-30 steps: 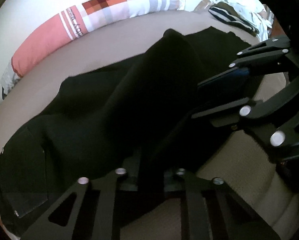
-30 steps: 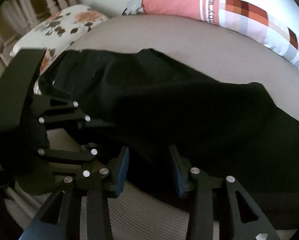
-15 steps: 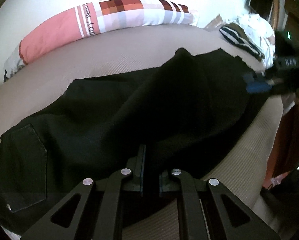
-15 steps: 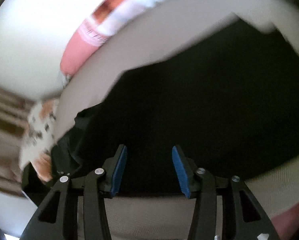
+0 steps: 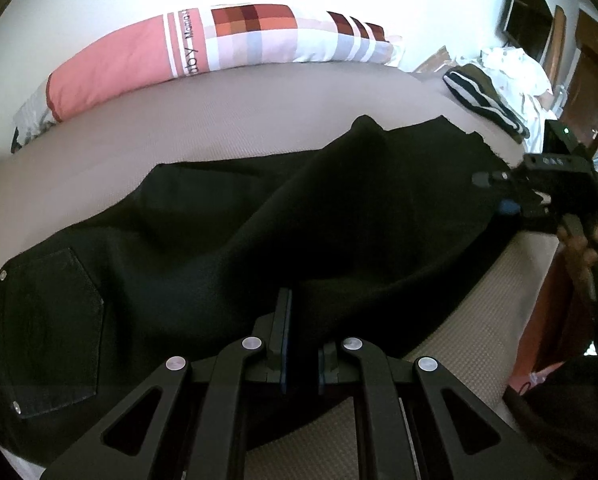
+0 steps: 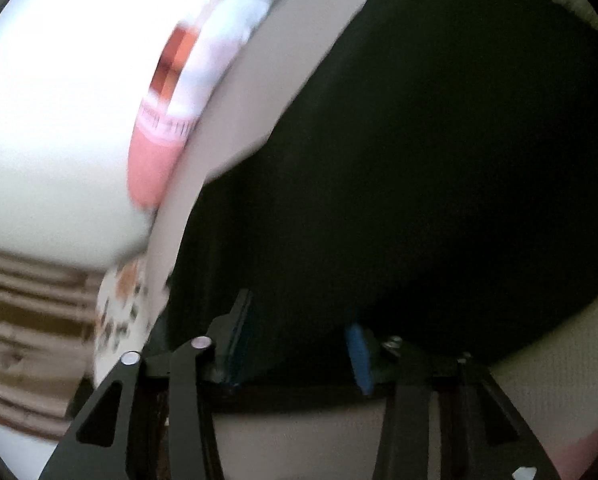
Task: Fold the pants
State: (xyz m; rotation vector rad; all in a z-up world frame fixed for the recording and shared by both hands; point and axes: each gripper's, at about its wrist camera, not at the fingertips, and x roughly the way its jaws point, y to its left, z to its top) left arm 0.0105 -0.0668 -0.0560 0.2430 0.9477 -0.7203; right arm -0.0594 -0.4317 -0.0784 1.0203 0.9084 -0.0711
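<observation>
Black pants (image 5: 227, 240) lie lengthwise across the beige mattress (image 5: 219, 120), pocketed seat end to the left and hems to the right, below the long patterned bolster (image 5: 219, 48). The left gripper (image 5: 301, 344), jaws nearly closed, pinches a raised ridge of cloth at the near edge mid-length, apparently anchoring the fold line. The right gripper (image 6: 295, 344), at the hem end, holds its blue-padded jaws wide apart over the dark fabric, gripping nothing, probably placed to take the hem; its view is blurred.
</observation>
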